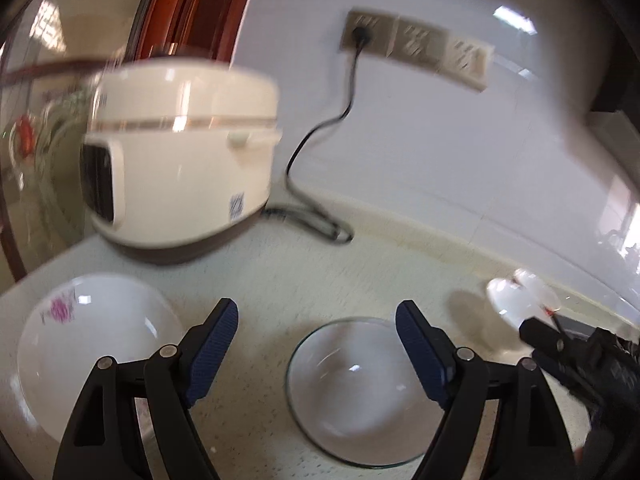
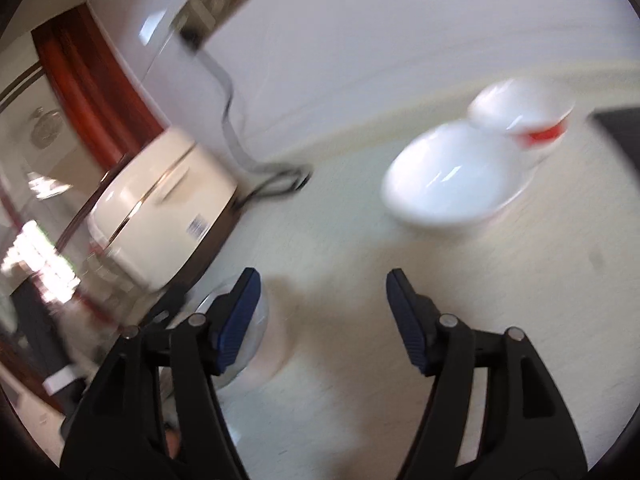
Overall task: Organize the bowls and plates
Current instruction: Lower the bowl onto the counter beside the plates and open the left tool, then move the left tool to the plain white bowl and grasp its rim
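1. While both views are blurred, the left tool clearly has its jaws spread wide with nothing between the pads; a clear glass bowl sits on the bench just below and ahead of the gap, empty, touching neither finger.
2. To the left of the left tool stands a white bowl with a pink flower print, also empty, partly behind the tool's left finger.
3. Far to that tool's right, near the wall, two white bowls sit together, and the right tool's dark body pokes in at the frame edge below them.
4. The right tool is likewise wide open and grips nothing; only bare bench lies between its fingers.
5. Ahead and right of the right tool, a plain white bowl holds nothing, and a white bowl with a red mark touches it behind.
6. Count: four bowls, one rice cooker ahead-left, one black cord, and a row of three wall sockets.
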Action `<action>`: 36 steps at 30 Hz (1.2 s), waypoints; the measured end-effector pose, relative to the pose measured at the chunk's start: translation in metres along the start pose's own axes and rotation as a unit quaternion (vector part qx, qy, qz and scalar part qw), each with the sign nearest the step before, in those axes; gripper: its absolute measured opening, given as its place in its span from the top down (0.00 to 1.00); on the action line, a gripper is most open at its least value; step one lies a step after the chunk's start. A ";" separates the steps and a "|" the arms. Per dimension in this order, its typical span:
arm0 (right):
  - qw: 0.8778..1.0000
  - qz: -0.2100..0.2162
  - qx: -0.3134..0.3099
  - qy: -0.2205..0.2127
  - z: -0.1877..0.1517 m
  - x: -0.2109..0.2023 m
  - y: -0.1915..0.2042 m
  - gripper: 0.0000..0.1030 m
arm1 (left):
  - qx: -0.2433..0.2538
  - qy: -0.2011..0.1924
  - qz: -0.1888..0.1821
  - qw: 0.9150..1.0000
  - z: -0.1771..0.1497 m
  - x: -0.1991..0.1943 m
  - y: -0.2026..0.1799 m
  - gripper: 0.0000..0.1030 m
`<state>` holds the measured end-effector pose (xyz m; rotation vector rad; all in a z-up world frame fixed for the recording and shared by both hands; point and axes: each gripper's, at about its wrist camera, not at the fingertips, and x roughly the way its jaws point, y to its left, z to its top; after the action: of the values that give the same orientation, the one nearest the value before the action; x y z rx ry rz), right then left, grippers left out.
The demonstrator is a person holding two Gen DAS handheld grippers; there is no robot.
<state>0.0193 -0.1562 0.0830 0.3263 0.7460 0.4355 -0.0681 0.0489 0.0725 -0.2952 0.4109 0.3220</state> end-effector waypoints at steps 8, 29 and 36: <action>0.989 -0.116 0.064 -0.070 0.023 -0.018 -0.054 0.25 | 0.111 -0.026 -0.121 0.986 0.009 -0.015 -0.060 0.18; 0.988 -0.126 0.086 -0.006 0.054 0.034 -0.106 0.41 | -0.005 0.224 -0.137 0.965 0.013 0.157 -0.131 0.15; 0.988 -0.127 0.084 0.002 0.051 0.036 -0.107 0.46 | 0.002 0.243 -0.114 0.963 -0.003 0.170 -0.138 0.26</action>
<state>0.1069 -0.2379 0.0507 0.3825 0.8182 0.1322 0.1281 -0.0360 0.0263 -0.4139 0.8532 0.0175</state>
